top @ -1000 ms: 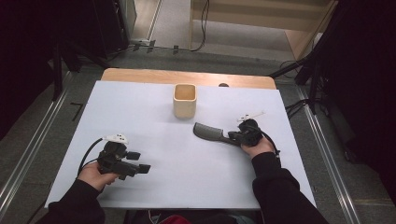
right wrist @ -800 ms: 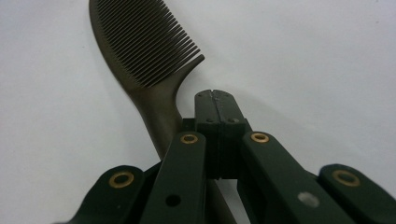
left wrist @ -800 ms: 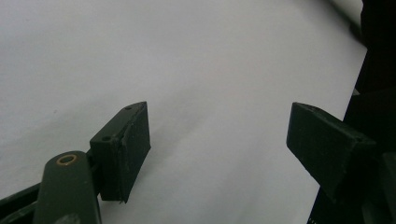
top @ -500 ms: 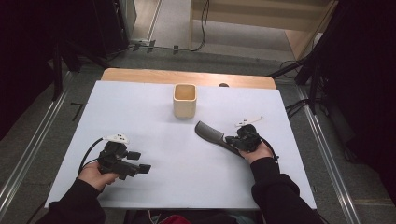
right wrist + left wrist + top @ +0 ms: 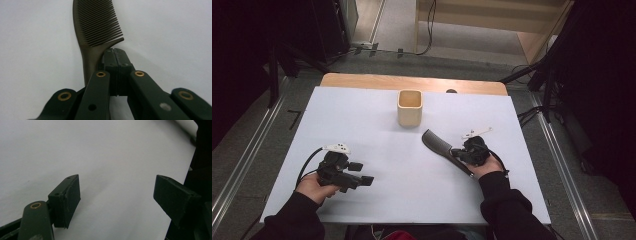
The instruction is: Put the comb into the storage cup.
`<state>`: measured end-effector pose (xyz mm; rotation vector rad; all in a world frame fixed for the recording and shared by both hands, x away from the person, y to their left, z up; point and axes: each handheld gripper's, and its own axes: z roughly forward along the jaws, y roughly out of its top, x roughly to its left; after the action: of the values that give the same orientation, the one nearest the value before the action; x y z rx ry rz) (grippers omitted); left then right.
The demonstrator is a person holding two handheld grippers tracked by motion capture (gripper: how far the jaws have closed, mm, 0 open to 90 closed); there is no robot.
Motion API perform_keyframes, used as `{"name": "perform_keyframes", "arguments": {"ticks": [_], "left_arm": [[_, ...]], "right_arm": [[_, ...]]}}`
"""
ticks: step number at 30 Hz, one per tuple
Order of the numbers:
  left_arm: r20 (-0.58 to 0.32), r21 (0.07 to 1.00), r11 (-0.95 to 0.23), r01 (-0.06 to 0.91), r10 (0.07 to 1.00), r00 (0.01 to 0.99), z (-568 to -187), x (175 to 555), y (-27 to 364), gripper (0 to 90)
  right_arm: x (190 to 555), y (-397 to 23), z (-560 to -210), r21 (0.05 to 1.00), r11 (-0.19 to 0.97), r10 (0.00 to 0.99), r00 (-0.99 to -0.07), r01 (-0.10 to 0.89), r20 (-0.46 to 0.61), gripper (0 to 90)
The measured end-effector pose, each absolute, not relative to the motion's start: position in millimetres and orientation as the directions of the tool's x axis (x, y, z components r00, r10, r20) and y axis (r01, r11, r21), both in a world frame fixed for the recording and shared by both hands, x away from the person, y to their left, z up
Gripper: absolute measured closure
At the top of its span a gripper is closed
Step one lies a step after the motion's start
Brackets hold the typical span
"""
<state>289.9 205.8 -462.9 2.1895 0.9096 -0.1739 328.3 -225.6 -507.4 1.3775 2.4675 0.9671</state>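
Two grippers are seen on the white table (image 5: 377, 115) in the high view. The left gripper (image 5: 362, 175) is held low near the front edge, well apart from everything else. The right gripper (image 5: 455, 152) is set against a dark comb (image 5: 437, 144), which lies flat and slantwise on the table, its broad toothed end pointing toward a small wooden cup (image 5: 409, 107) that stands upright a little way behind it.

In the left gripper view the left gripper (image 5: 117, 195) is shown spread wide, with bare table between the jaws and nothing held.

In the right gripper view the right gripper (image 5: 115, 53) is shown pressed together, its jaws meeting face to face. The comb (image 5: 96, 25) lies just beside the tips, on their left — the neck, where teeth give way to handle, touches or nearly touches them, but nothing is pinched between the pads.

The comb is judged light, stiff and thin, and rather slippery on the smooth table. The fine teeth could bend or snag, so the solid handle or spine is the better place to be gripped — edge to edge, once it can be tipped off the surface.
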Motion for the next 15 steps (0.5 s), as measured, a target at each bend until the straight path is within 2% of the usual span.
{"name": "perform_keyframes", "arguments": {"ticks": [8,15], "left_arm": [[-0.381,0.589,-0.469,0.658,0.557,0.738,-463.0,290.1,205.7,22.1],[-0.382,0.591,-0.466,0.659,0.557,0.737,-463.3,290.1,205.5,22.1]], "right_arm": [[319.1,-238.0,-483.6,0.679,0.305,0.814,-0.552,0.668,0.178,80.4],[303.9,-242.8,-463.6,0.74,0.26,0.783,-0.584,0.62,0.214,67.2]]}}
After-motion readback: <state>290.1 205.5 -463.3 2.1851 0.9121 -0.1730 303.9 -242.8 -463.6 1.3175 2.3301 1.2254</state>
